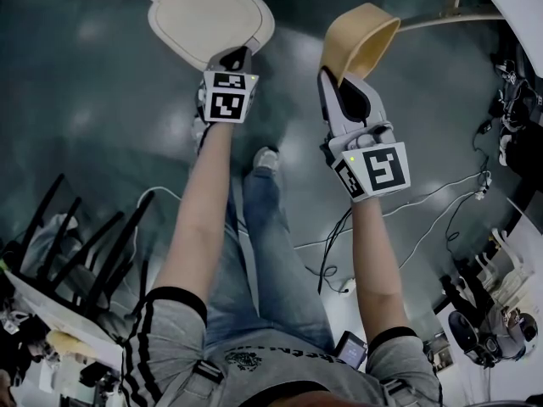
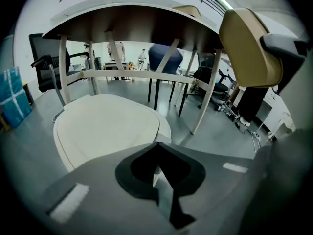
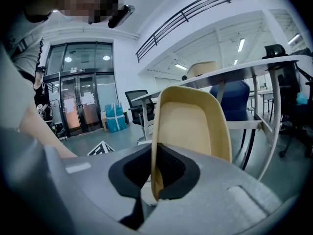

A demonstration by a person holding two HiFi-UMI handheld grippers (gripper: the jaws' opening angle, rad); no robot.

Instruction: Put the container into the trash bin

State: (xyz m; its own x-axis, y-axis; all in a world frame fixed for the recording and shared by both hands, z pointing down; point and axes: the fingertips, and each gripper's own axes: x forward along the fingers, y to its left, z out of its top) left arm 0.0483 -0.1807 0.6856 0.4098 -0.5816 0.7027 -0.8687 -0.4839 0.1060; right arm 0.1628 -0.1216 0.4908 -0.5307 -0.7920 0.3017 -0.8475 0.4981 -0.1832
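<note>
Fingers of right gripper clamped on one wall of tan container, held in air just right of trash bin lid. Left gripper jaws together at lid's near edge, pinching it or not unclear. Lid down over bin. Looks light, thin-walled, fairly stiff, smooth; rim pinch likely enough, could pivot or slip if jolted

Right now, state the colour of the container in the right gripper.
The container is tan, clearest in the right gripper view.
</note>
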